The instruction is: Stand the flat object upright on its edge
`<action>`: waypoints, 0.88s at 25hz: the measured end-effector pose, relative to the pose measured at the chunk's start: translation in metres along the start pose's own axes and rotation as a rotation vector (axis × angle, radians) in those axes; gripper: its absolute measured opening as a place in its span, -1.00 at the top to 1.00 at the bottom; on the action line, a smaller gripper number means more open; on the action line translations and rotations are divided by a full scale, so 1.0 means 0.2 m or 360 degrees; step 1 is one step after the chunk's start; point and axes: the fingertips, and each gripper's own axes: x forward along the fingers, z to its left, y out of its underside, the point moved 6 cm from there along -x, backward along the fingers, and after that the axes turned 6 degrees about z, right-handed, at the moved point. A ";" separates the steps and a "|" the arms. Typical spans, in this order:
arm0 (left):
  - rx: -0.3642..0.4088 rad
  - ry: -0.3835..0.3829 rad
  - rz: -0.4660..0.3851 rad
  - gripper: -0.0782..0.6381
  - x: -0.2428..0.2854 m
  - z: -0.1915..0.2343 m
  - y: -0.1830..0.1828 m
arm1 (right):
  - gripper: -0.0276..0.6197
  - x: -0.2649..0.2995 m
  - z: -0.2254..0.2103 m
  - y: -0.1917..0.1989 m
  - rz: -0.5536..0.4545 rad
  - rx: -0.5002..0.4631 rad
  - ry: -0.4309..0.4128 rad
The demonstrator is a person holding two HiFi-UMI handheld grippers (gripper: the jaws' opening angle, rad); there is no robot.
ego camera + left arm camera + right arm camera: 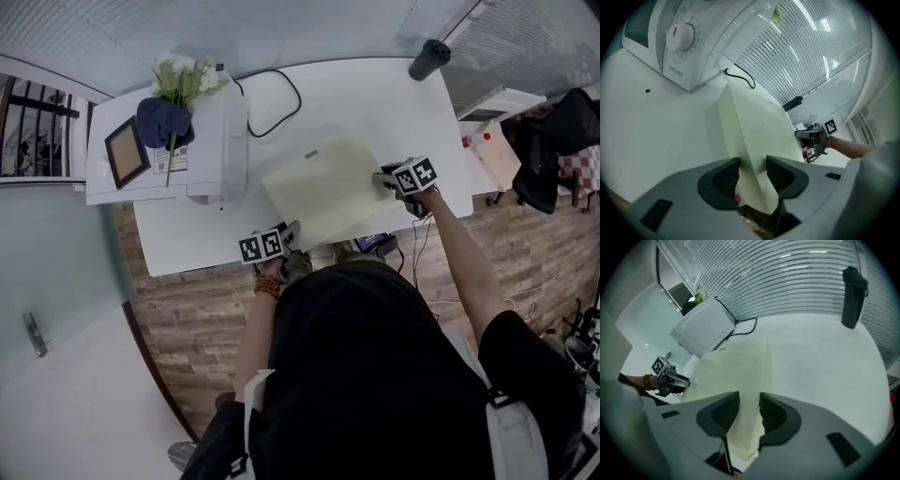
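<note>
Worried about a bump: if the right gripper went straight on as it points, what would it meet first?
The pale yellow board that the right gripper is clamped on fills that line already. Past its far edge, probably the white table; depth is unclear.

Your left gripper (289, 232): board (323, 183) pinched between jaws | your right gripper (386, 178): same | both angled down, arms outstretched

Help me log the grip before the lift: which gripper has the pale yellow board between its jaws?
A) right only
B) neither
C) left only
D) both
D: the left gripper and the right gripper each clamp an edge of the pale yellow board in their own views.
</note>
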 end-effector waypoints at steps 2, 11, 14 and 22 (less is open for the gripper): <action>0.0011 0.0004 0.0012 0.25 0.00 0.00 -0.01 | 0.52 -0.01 0.00 -0.01 0.0008 -0.0004 0.0011; -0.0011 0.0056 -0.0017 0.25 0.00 0.01 -0.02 | 0.53 -0.10 0.05 -0.06 -0.0018 -0.0072 0.0042; -0.0017 0.0072 -0.0023 0.25 0.00 0.02 -0.03 | 0.54 -0.14 0.08 -0.08 -0.0031 -0.0103 0.0056; -0.0019 0.0114 -0.0025 0.26 0.01 0.02 -0.06 | 0.54 -0.23 0.15 -0.12 -0.0055 -0.0186 0.0110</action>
